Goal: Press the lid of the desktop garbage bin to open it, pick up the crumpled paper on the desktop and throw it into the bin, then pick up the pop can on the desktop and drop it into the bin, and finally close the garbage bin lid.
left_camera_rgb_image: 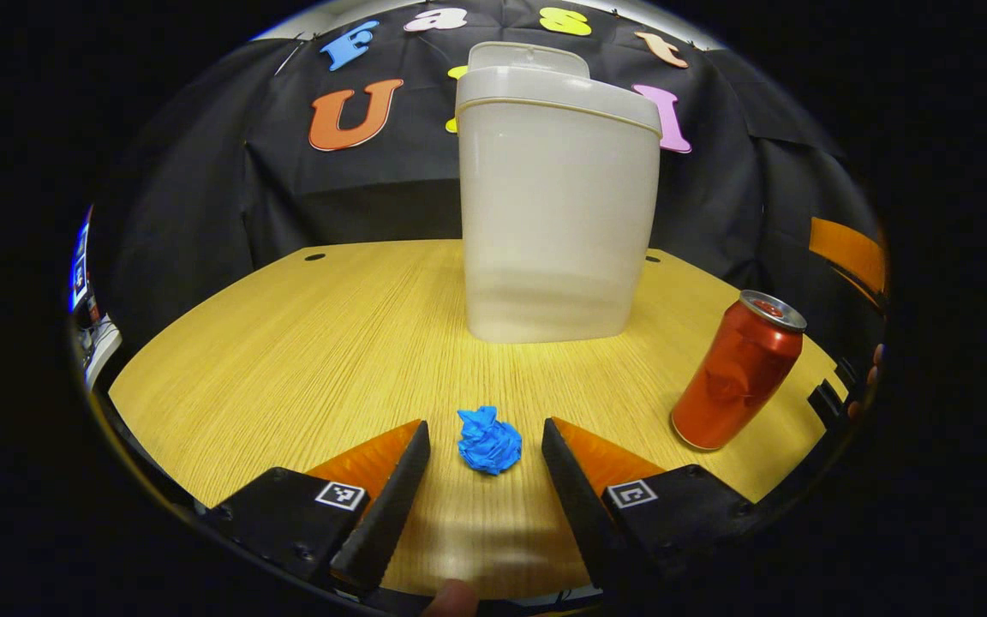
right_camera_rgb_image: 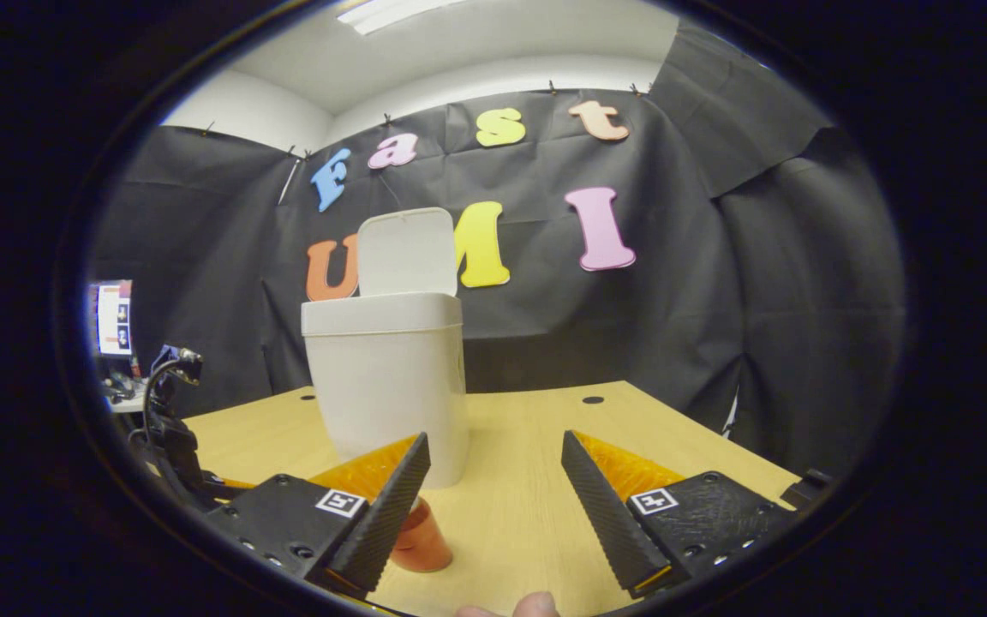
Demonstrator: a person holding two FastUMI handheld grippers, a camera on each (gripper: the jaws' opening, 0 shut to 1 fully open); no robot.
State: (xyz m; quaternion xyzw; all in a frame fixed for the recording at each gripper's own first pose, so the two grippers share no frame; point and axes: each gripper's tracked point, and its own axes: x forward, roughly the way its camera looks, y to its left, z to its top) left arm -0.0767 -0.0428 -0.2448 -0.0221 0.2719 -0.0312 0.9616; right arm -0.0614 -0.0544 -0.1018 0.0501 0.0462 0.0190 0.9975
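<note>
The white desktop bin (left_camera_rgb_image: 558,214) stands on the wooden table with its lid (left_camera_rgb_image: 529,58) flipped up at the back. A crumpled blue paper ball (left_camera_rgb_image: 489,440) lies on the table just ahead of my left gripper (left_camera_rgb_image: 485,441), whose open fingers flank it without touching. A dented red pop can (left_camera_rgb_image: 738,370) stands to the right of the bin. In the right gripper view the bin (right_camera_rgb_image: 386,381) stands ahead left with its lid (right_camera_rgb_image: 408,253) upright, and my right gripper (right_camera_rgb_image: 493,458) is open and empty. The can (right_camera_rgb_image: 421,536) peeks out behind its left finger.
The wooden table (left_camera_rgb_image: 288,360) has small holes near its back edge. Black cloth walls close in behind and to the sides. A stand with cables (right_camera_rgb_image: 168,428) and a small screen (right_camera_rgb_image: 114,317) sit off the table's left edge.
</note>
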